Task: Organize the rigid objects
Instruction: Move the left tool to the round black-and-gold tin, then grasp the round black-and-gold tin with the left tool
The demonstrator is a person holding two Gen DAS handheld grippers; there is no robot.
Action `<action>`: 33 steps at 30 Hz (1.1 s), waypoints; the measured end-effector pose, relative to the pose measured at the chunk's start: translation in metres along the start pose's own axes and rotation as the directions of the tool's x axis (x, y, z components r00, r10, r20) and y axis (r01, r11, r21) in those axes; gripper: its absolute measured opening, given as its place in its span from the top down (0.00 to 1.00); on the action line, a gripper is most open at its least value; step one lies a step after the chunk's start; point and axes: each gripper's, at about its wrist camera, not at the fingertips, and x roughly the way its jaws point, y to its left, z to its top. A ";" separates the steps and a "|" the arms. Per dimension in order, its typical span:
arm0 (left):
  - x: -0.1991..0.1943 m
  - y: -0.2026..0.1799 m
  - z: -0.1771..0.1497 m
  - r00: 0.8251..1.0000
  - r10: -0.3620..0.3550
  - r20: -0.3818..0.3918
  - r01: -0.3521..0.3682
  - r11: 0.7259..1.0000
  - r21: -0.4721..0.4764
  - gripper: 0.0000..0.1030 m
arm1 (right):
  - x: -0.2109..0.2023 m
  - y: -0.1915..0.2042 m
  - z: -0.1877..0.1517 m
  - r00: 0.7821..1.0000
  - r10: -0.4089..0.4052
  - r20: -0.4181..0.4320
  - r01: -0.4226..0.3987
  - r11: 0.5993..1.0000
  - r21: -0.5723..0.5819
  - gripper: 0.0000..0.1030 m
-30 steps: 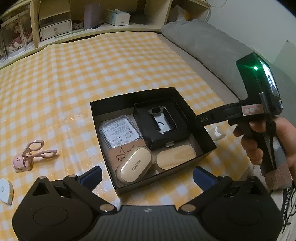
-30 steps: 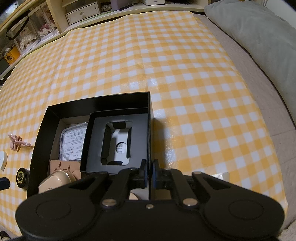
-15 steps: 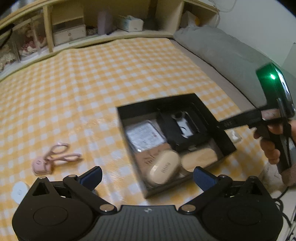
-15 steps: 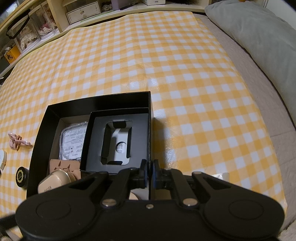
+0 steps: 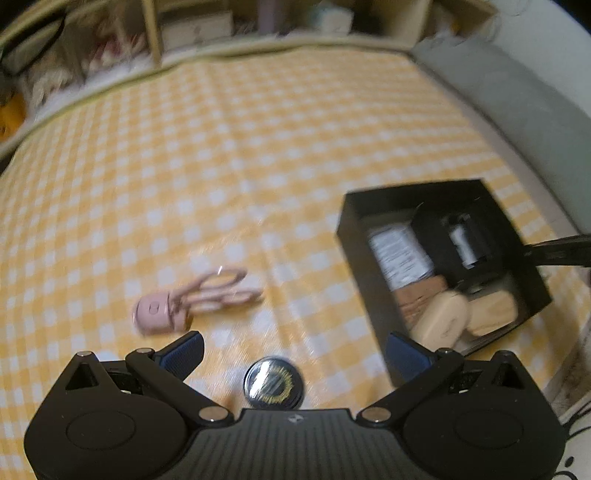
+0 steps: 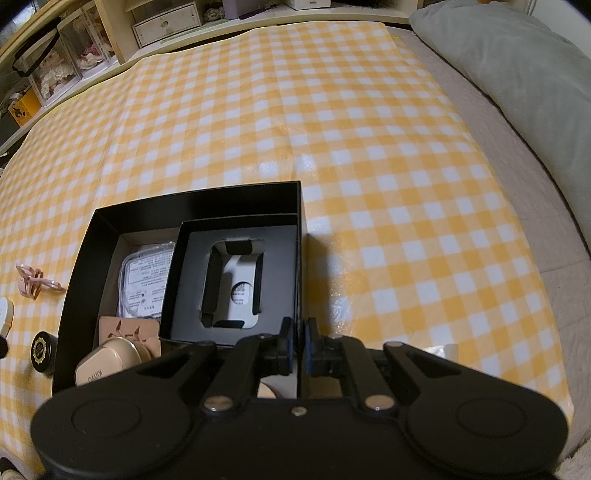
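A black open box (image 6: 110, 221) lies on the yellow checked cloth and holds a black insert tray (image 6: 236, 280), a clear packet (image 6: 146, 282), a brown card and beige cases (image 6: 107, 362). My right gripper (image 6: 298, 345) is shut on the box's right wall. My left gripper (image 5: 293, 349) is open and empty, low over the cloth left of the box (image 5: 369, 280). A small round black jar (image 5: 273, 384) with a gold-patterned lid stands between its fingers. A pink eyelash curler (image 5: 192, 299) lies just beyond the left fingertip (image 5: 183, 349).
Shelves with boxes and drawers (image 6: 162, 22) line the far edge. A grey pillow (image 6: 517, 66) lies at the right. A white object (image 6: 5, 314) lies at the left edge beside the curler (image 6: 33, 282) and the jar (image 6: 42, 349).
My left gripper has swung left, away from the box, to the jar and the eyelash curler; its view is blurred. The right gripper has not moved.
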 end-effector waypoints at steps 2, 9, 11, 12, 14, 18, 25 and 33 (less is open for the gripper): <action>0.010 0.000 -0.003 1.000 0.019 -0.020 -0.018 1.000 0.010 0.02 | 0.000 0.001 0.000 1.000 0.000 0.001 0.000 1.000 0.000 0.93; 0.046 0.004 -0.010 0.988 0.027 -0.151 -0.029 1.000 -0.007 0.27 | -0.001 0.002 0.000 1.000 0.000 0.001 0.000 1.000 0.000 0.93; 0.055 0.005 -0.013 0.983 0.042 -0.180 -0.043 0.999 -0.003 0.32 | 0.000 0.001 0.000 1.000 0.001 0.001 -0.001 1.000 -0.001 0.93; 0.059 0.006 -0.014 0.980 0.050 -0.192 -0.052 0.999 -0.004 0.34 | -0.001 0.002 0.000 1.000 0.000 0.001 0.000 1.000 0.000 0.93; 0.067 0.008 -0.016 0.975 0.065 -0.213 -0.067 0.998 -0.003 0.39 | -0.001 0.002 0.000 1.000 0.000 0.001 0.000 1.000 0.000 0.93; 0.071 0.009 -0.017 0.976 0.064 -0.208 -0.065 0.998 -0.001 0.51 | -0.001 0.002 0.000 1.000 -0.001 0.001 0.001 1.000 0.000 0.93; 0.060 0.004 -0.009 0.987 0.056 -0.153 -0.057 0.998 -0.004 0.51 | -0.001 0.002 0.000 1.000 -0.002 0.001 0.002 1.000 -0.001 0.93; 0.012 -0.008 0.011 0.997 -0.070 0.030 0.072 0.995 -0.068 0.51 | -0.001 0.003 0.000 1.000 -0.002 0.000 0.002 1.000 -0.001 0.93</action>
